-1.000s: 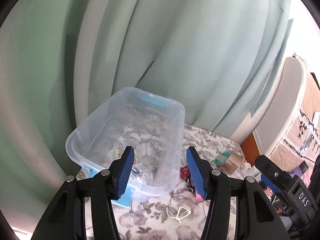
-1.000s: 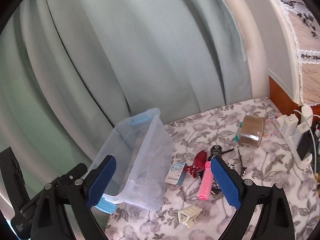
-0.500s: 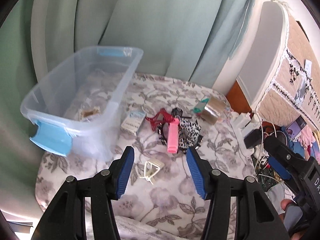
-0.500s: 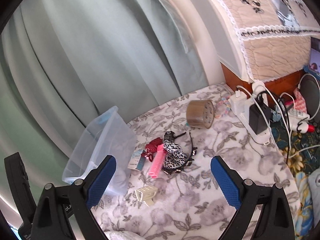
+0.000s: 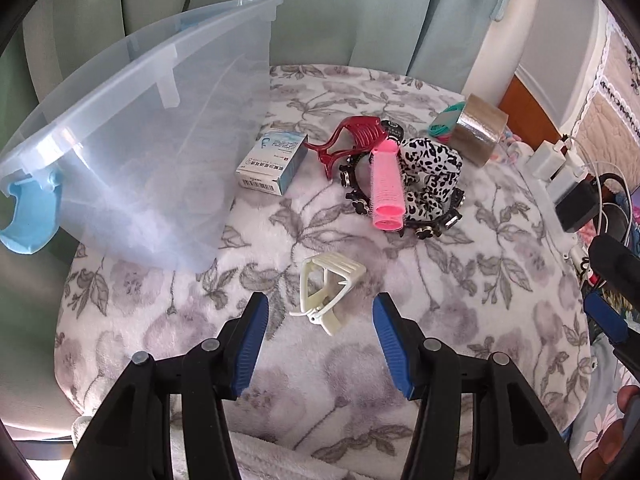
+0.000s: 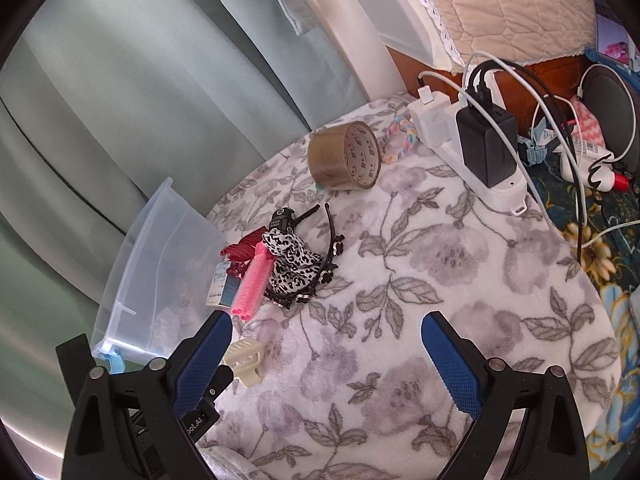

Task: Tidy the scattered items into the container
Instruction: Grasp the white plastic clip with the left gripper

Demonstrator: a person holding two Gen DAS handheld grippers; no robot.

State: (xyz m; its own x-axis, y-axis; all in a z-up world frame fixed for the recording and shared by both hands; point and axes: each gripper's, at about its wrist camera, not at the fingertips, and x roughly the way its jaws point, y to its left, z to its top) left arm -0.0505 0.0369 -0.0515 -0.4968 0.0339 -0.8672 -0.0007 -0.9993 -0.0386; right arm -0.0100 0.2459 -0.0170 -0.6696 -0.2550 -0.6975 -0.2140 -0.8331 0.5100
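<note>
One clear plastic container, sitting at the far left. Claw clips, two of them: a cream one nearest, a dark red one farther back. One pink hair roller lying over the pile. One small blue-and-white box just beside the container. One leopard-print scrunchie. One black headband with flower studs, curling round that pile. One roll of brown tape far right, and one teal band tucked beside it. One pastel braided tie next to the tape. One white power strip, with one black charger plugged in.
</note>
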